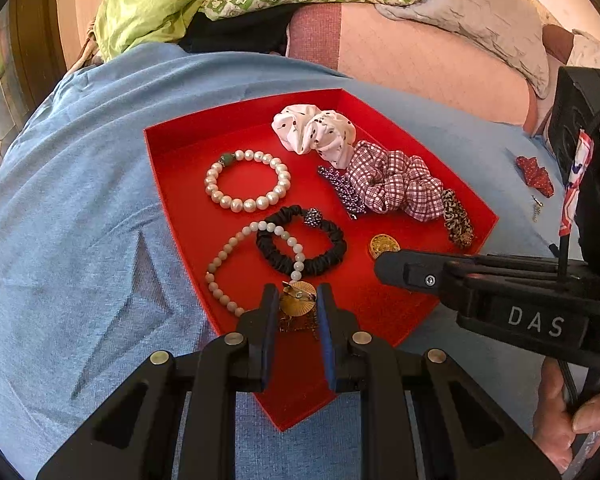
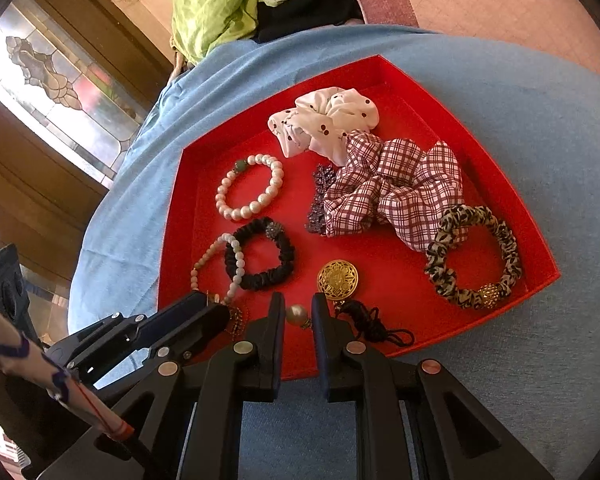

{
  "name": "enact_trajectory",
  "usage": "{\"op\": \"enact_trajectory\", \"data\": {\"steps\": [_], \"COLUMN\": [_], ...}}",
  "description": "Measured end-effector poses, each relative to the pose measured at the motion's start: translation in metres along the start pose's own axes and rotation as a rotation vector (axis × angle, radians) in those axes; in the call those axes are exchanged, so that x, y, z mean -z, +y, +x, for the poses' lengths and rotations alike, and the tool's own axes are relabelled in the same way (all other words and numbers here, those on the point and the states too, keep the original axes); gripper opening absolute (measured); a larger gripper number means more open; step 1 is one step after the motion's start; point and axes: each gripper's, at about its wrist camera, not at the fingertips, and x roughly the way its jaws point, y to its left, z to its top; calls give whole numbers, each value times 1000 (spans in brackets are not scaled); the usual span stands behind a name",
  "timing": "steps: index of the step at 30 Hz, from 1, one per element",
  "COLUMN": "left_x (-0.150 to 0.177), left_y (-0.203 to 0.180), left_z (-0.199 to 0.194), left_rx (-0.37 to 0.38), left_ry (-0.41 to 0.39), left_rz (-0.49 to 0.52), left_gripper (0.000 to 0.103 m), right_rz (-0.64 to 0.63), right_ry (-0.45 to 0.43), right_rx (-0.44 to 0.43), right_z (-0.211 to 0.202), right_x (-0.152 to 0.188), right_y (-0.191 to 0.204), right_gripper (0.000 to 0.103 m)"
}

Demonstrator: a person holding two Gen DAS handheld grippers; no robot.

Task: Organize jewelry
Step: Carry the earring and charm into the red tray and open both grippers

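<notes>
A red tray (image 1: 180, 148) (image 2: 480, 120) on a blue cloth holds jewelry and scrunchies. My left gripper (image 1: 298, 300) is over the tray's near corner, its fingers on either side of a gold fan brooch (image 1: 298, 300) with chains. My right gripper (image 2: 298, 314) has its fingers on either side of a pearl earring (image 2: 296, 314), a small gap showing on each side. It also shows in the left wrist view (image 1: 384, 266) at the right. Also in the tray are a pearl bracelet (image 1: 246, 180), a black scrunchie (image 1: 304, 246) and a gold round brooch (image 2: 337, 280).
The tray also holds a white scrunchie (image 2: 328, 120), a plaid scrunchie (image 2: 396, 188), a leopard scrunchie (image 2: 476, 256), a purple beaded clip (image 2: 320, 200), a pale bead bracelet (image 1: 224, 264) and a black cord (image 2: 372, 326). A red bow (image 1: 534, 176) lies on the blue cloth. Green bedding (image 1: 172, 4) lies behind.
</notes>
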Motion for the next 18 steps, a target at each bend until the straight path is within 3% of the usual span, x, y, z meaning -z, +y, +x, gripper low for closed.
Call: {"op": "enact_trajectory", "data": {"steps": [9, 18], "left_x": [0, 0], "left_y": [-1, -3], "left_z": [2, 1], "left_rx": [0, 4], "left_ry": [4, 2], "left_rz": [9, 17], "left_gripper": [19, 26], "right_rz": [15, 18], "right_ry": [0, 0], "right_rx": [-8, -17], "right_z": [-2, -3], "right_x": [1, 0], "right_y": [-1, 0], "right_gripper": [15, 19]}}
